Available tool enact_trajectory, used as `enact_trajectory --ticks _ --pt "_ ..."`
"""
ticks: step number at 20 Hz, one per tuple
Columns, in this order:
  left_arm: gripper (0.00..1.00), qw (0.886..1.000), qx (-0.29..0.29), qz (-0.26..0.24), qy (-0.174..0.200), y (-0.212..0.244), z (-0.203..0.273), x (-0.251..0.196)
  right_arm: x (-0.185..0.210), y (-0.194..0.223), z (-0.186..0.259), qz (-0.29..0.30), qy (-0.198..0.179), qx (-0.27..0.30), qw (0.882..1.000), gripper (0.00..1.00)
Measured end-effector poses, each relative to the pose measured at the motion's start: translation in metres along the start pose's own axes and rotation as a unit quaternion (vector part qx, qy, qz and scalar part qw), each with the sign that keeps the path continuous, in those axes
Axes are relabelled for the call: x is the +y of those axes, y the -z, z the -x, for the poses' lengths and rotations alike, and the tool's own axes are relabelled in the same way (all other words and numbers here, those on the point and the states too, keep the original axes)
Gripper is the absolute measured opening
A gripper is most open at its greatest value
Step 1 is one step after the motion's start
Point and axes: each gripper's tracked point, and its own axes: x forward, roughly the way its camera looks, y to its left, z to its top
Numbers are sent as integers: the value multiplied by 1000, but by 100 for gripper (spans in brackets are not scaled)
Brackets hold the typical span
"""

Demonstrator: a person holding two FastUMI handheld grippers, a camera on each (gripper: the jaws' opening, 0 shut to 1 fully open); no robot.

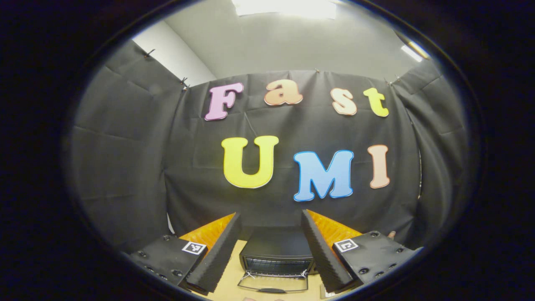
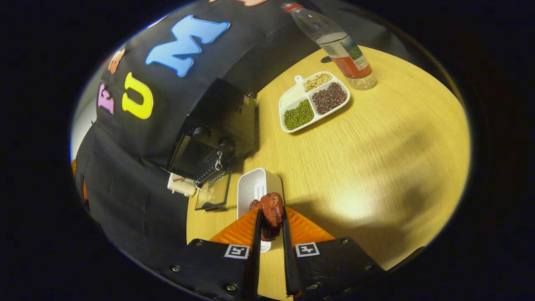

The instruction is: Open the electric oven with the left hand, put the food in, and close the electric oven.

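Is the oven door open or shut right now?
Open. The oven has its glass door folded down flat in front on the table, with the rack visible inside.

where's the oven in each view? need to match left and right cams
Left gripper view: the electric oven sits bottom centre, between the open left hand-held gripper's fingers, its door dropped open toward the camera.
Right gripper view: the electric oven is left of centre, seen tilted against the booth wall, beyond the food clamped in the right hand-held gripper.
Shared landmark: the open glass door.
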Motion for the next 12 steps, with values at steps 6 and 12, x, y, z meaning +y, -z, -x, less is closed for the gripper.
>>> enact_trajectory --ticks 6,12 --pt "100 1000 3 17 18 2 -12 22 12 -8 7 -24 3 -26 999 6" --pt "100 998 -2 30 51 0 -28 41 59 -16 31 -43 -32 -63 997 6"
